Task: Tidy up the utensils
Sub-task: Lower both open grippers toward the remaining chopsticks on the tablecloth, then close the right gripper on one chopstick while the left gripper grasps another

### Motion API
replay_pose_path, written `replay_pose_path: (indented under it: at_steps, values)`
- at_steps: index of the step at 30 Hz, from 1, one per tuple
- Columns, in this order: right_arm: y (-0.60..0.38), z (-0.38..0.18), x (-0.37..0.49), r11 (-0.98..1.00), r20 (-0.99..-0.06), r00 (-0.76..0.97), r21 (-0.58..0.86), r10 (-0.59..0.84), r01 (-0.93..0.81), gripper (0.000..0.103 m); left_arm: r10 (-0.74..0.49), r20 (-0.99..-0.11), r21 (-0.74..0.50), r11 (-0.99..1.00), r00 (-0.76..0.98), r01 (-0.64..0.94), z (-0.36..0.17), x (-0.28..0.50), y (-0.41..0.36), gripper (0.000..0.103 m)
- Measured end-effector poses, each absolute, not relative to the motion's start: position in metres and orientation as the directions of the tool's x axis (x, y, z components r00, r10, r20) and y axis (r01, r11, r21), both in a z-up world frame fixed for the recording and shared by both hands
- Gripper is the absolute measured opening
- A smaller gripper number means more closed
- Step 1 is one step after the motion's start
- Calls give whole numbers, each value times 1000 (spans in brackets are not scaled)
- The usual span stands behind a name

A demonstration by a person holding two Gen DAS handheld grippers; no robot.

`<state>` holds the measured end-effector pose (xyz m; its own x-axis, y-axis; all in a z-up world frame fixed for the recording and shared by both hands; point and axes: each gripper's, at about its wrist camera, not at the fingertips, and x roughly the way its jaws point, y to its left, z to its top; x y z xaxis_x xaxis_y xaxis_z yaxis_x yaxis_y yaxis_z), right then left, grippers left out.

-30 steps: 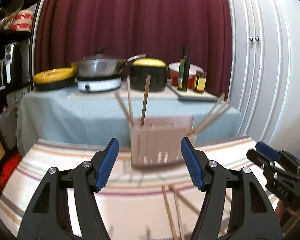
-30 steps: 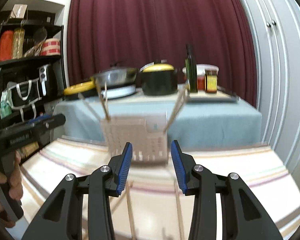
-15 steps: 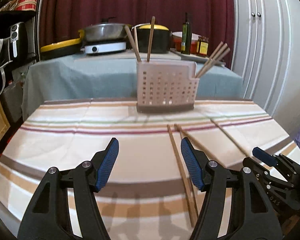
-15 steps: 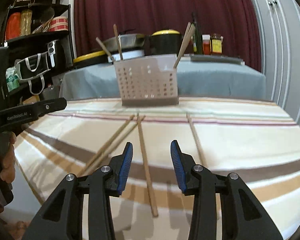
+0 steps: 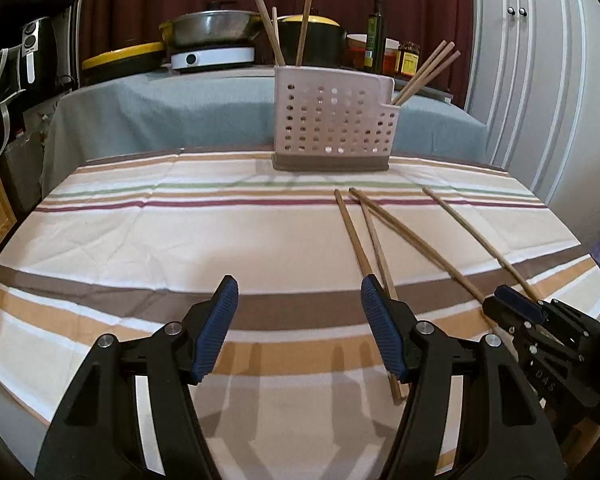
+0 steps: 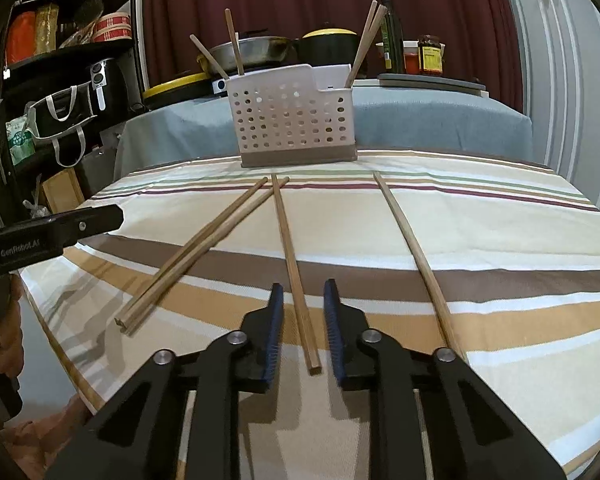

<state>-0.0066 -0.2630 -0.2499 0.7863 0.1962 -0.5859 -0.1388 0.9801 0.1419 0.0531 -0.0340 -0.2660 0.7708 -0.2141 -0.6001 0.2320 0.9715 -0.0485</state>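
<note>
A white perforated utensil holder [image 5: 332, 120] [image 6: 292, 120] stands at the far side of the striped table with several chopsticks upright in it. Several loose chopsticks lie on the cloth. In the right wrist view, my right gripper [image 6: 302, 304] is low over the near end of the middle chopstick [image 6: 288, 240]. Its fingers are narrowly open on either side of it and do not touch it. A pair of chopsticks [image 6: 204, 248] lies to its left and a single one [image 6: 412, 248] to its right. My left gripper [image 5: 299, 296] is wide open and holds nothing, with the chopsticks [image 5: 356, 240] just right of it.
Behind the striped tablecloth [image 5: 180, 240] is a grey-covered table [image 5: 160, 108] with pots, a hotplate, bottles and jars. A dark shelf [image 6: 60, 60] with bags stands at the left. White cabinet doors [image 5: 540, 80] are at the right. A hand [image 6: 4, 344] holds the left gripper's handle.
Both grippers have pulled back from the holder and come down over the near part of the table. The right gripper's fingers have narrowed around the middle chopstick.
</note>
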Motion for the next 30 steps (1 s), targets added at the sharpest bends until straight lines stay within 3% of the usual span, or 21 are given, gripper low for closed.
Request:
replay_pose_path:
  at_steps: [8,30]
  values:
    - [-268,-251,-8,985,-591,790,142,165,-99,9,-236,-620,-60,965,749,255,-274,47,-41,62]
    - [-268,-253,-7,984,-592,788,141,169,-104,8,-228,-666,-38,961,710,273,-300,53,-57,62]
